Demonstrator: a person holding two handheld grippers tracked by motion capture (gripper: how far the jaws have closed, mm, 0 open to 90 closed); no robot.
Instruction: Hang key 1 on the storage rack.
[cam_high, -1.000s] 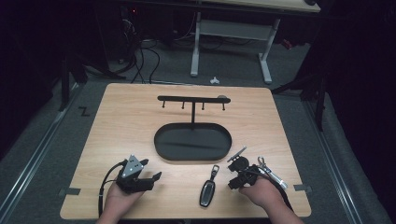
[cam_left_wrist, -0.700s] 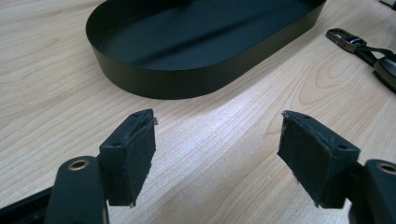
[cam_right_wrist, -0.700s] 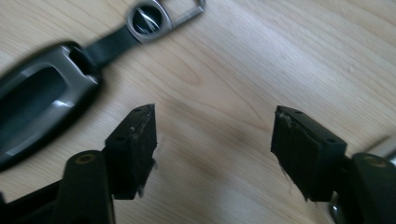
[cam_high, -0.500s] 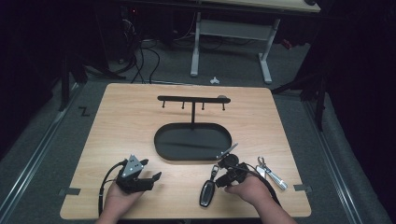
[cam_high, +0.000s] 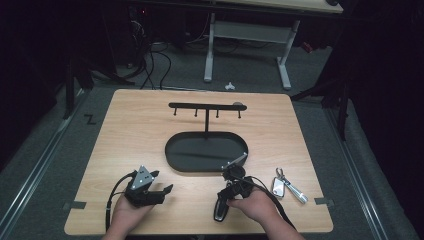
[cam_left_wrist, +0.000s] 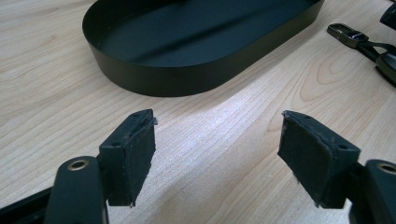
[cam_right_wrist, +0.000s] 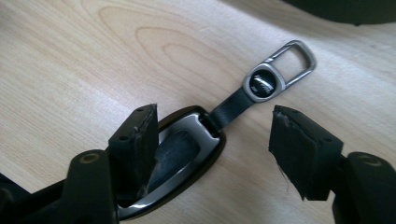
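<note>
A black car key fob (cam_high: 220, 210) lies near the table's front edge, with a short strap and a metal clip (cam_right_wrist: 279, 66) at its far end. My right gripper (cam_high: 226, 194) is low over it and open. In the right gripper view the fob (cam_right_wrist: 187, 147) lies partly under the left jaw, and the right jaw stands clear of it. My left gripper (cam_high: 162, 181) rests open at the front left, with bare wood between its jaws (cam_left_wrist: 217, 126). The fob's clip (cam_left_wrist: 348, 35) shows at the right of the left gripper view.
A black oval tray (cam_high: 175, 162) with a post and a hook bar (cam_high: 206, 106) stands mid-table; its wall (cam_left_wrist: 159, 79) is just ahead of my left gripper. A bunch of keys with a silver tag (cam_high: 286, 185) lies at the front right.
My right gripper has moved left, away from the bunch of keys, and now hangs over the car key fob. The left gripper has stayed put.
</note>
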